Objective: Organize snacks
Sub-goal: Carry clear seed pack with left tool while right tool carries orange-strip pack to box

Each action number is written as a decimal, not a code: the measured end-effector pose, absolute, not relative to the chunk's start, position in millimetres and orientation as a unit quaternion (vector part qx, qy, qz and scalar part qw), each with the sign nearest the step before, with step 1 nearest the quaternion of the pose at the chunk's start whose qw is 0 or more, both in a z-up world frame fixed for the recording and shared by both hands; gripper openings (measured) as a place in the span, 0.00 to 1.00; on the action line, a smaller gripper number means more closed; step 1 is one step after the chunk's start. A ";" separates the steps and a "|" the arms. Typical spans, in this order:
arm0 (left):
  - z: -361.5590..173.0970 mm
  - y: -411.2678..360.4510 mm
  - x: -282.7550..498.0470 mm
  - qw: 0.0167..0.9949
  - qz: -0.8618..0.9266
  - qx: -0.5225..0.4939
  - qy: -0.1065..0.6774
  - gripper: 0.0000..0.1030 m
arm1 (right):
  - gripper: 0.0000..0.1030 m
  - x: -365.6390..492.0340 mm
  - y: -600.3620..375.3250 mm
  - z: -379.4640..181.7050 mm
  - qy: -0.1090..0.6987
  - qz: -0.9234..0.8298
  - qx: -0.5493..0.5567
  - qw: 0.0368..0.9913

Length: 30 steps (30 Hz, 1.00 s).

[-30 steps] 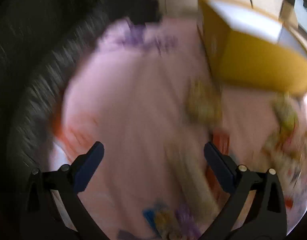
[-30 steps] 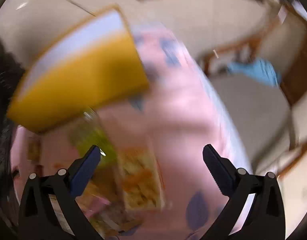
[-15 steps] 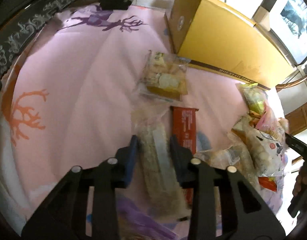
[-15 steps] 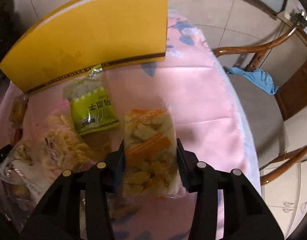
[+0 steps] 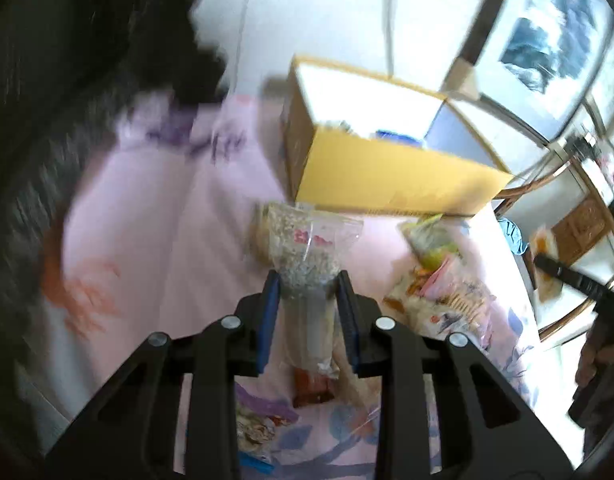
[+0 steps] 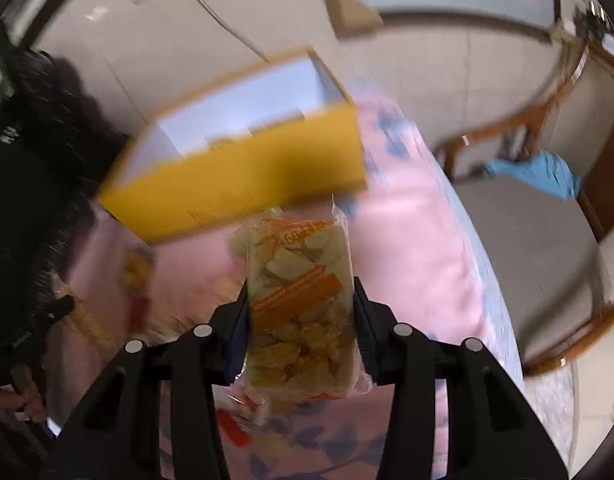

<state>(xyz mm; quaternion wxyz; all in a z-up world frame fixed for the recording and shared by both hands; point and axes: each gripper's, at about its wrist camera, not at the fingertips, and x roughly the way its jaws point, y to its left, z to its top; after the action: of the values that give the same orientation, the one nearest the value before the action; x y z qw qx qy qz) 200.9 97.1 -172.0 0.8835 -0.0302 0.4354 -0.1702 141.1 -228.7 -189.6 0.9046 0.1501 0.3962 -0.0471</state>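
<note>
Half a second ago both packets lay flat on the pink printed cloth of the bench [image 5: 155, 216] with the fingers just closing round them; now both are off the cloth and swinging toward the box, the blur in both views speaking of fast motion. The left tool [image 5: 307, 304], at lower centre of its frame, is pinched narrowly on the long clear plastic packet of pale grainy snack [image 5: 305, 252], which sticks up and forward from between the blue pads, its top reaching near the base of the open yellow cardboard box with a white inside [image 5: 387, 176] at upper centre. The right tool [image 6: 301, 312] is closed to a wider gap on the clear rectangular packet of yellow-orange crisp pieces with an orange stripe [image 6: 301, 304], gripped by its long edges, its far end close below the box [image 6: 243, 184] in that view. So the pick-up looks done for both hands, and the likely step in hand is the carry to the box. A loose heap of other wrapped snacks [image 5: 435, 272] lies on the cloth at right of the left view, so much of the sorting seems left. Both packets are limp and slippery; the thin one may sag or slide out.
</note>
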 end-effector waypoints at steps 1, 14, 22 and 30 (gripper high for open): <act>-164.1 95.8 201.9 0.887 -0.175 -0.030 0.427 0.28 | 0.45 143.6 -227.8 -180.6 0.384 -0.045 0.144 0.911; -45.7 48.1 279.9 0.934 -0.200 0.006 0.296 0.28 | 0.45 224.4 -215.2 -70.1 0.270 0.015 0.109 0.957; -35.7 17.2 341.5 0.937 -0.203 0.004 0.284 0.28 | 0.45 292.6 -225.7 -55.4 0.252 0.029 0.096 0.963; -59.2 -0.2 376.5 0.930 -0.183 0.032 0.318 0.28 | 0.45 332.3 -236.6 -70.5 0.266 0.046 0.105 0.957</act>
<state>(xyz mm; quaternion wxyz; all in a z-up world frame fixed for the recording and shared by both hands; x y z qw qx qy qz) 376.5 -0.2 -59.2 0.9298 0.0323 0.3178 -0.1831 332.3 -236.6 -70.5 0.9570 0.1052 0.2665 0.0458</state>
